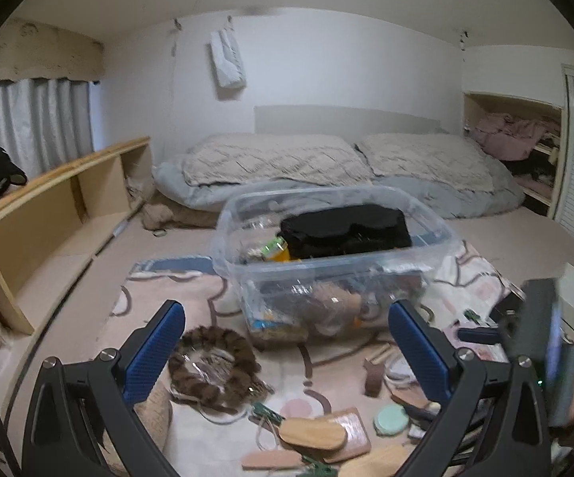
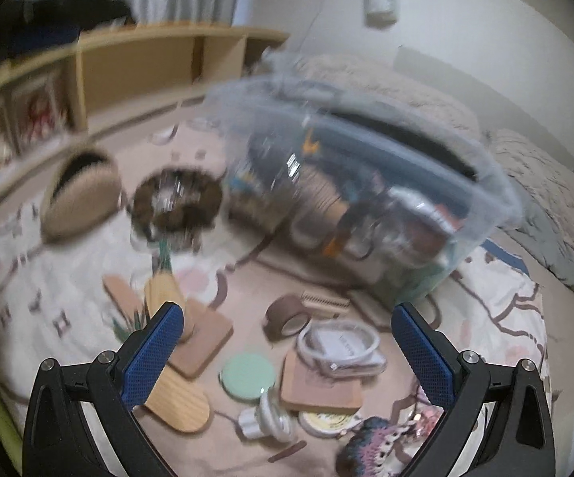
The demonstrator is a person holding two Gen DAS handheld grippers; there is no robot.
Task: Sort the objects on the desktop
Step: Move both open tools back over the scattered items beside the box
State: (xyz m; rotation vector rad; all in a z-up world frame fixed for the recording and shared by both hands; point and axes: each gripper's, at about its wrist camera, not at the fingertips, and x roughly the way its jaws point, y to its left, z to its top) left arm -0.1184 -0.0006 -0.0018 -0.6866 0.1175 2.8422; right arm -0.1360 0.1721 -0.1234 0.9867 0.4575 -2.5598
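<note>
Mostly the right wrist view is smeared with motion blur, so the clear plastic bin (image 2: 366, 183) at 1 o'clock shows only a muddle of packets and dark shapes through its wall. From the left wrist view the same bin (image 1: 326, 262) sits at 12 o'clock, sharper: a black pouch (image 1: 346, 230) lies on top near the rim, an orange-and-green item is wedged at its left, and brownish things press against the front wall, too jumbled to name. At the 3 o'clock edge of that view a dark blurred device cuts off whatever lies behind it.

The left tool (image 1: 287, 351) has its blue pads spread wide with nothing between them. The right tool (image 2: 287, 351) is likewise wide apart and empty.

Loose things lie scattered on a patterned blanket (image 2: 505, 318) in front of the bin. A furry brown ring (image 1: 211, 369) rests at 9 o'clock of the left tool's gap. Between the right tool's fingers lie a mint-green disc (image 2: 248, 377), a roll of brown tape (image 2: 287, 320), a white hoop (image 2: 338, 344) on a packet, a wooden comb (image 2: 326, 304) and flat wooden boards (image 2: 203, 342). A knitted piece sits at 5 o'clock, half cut off. A low wooden shelf (image 1: 60, 206) runs along 9 o'clock, and bedding (image 1: 326, 167) lies behind the bin.
</note>
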